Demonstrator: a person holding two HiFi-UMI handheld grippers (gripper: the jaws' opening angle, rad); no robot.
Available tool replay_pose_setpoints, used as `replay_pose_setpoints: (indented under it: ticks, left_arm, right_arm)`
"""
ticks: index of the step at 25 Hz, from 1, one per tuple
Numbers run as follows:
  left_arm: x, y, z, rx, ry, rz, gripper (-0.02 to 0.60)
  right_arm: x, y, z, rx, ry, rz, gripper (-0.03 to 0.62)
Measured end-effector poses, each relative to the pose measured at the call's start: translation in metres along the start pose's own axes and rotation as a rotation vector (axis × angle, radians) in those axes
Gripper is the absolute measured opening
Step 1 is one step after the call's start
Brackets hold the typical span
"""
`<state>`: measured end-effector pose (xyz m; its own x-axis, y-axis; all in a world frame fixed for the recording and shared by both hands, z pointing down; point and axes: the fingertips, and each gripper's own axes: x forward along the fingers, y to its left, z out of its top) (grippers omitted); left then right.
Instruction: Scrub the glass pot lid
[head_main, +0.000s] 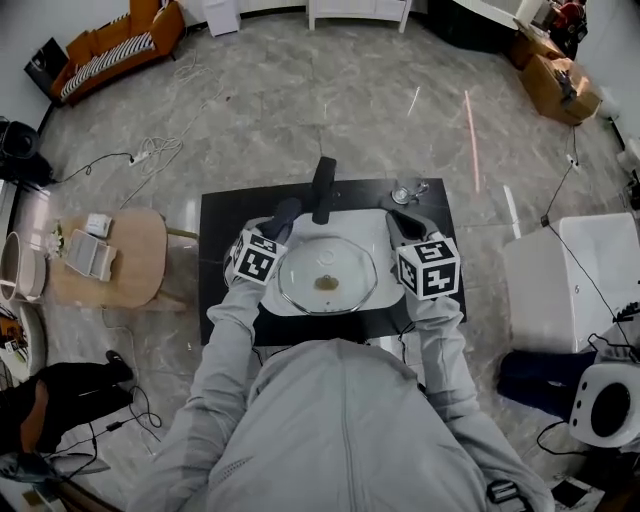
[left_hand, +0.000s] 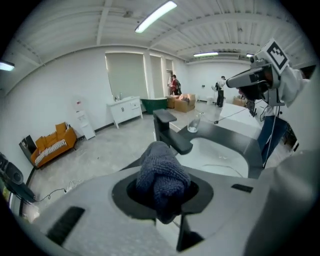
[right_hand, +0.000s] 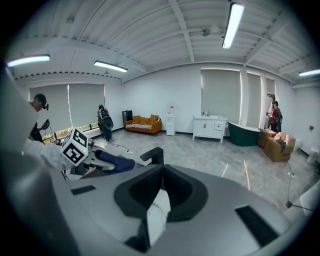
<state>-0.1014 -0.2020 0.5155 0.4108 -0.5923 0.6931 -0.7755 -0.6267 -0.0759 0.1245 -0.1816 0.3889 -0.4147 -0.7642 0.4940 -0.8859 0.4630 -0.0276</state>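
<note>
The glass pot lid (head_main: 327, 275) lies flat in the white sink (head_main: 382, 238), with a brown spot at its centre. My left gripper (head_main: 283, 213) (left_hand: 162, 200) hovers over the sink's far left corner, shut on a dark blue knitted cloth (left_hand: 160, 175) that bulges out between its jaws. My right gripper (head_main: 403, 222) (right_hand: 157, 210) is over the far right corner. Its jaws stand close together with nothing between them. Neither gripper touches the lid. The right gripper view shows the cloth (right_hand: 112, 162) in the left gripper.
A black faucet (head_main: 323, 188) (left_hand: 170, 132) stands behind the sink. A small drinking glass (head_main: 402, 193) (left_hand: 194, 122) sits at the back right of the black counter (head_main: 225, 215). A round wooden side table (head_main: 125, 260) is at the left, a white unit (head_main: 570, 280) at the right.
</note>
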Motion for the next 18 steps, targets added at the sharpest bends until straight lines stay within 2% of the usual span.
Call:
replay_pose_setpoints:
  ticks: [4,9,12,18]
  left_arm:
    - [-0.026,0.009,0.043,0.022,-0.117,0.040,0.087]
    - [-0.071,0.010,0.102,0.025,-0.305,0.043,0.087]
    - [-0.097,0.010,0.136,0.054,-0.412,0.064,0.086]
    - [-0.142,0.006,0.185,0.100,-0.580,0.115,0.086]
  right_arm:
    - [-0.008,-0.006,0.030,-0.046,-0.058,-0.011,0.031]
    - [-0.024,-0.007,0.067,-0.096,-0.148,-0.021,0.031]
    - [-0.032,-0.003,0.088,-0.128,-0.200,-0.026,0.031]
    - [-0.054,0.006,0.126,-0.179,-0.299,-0.020,0.031]
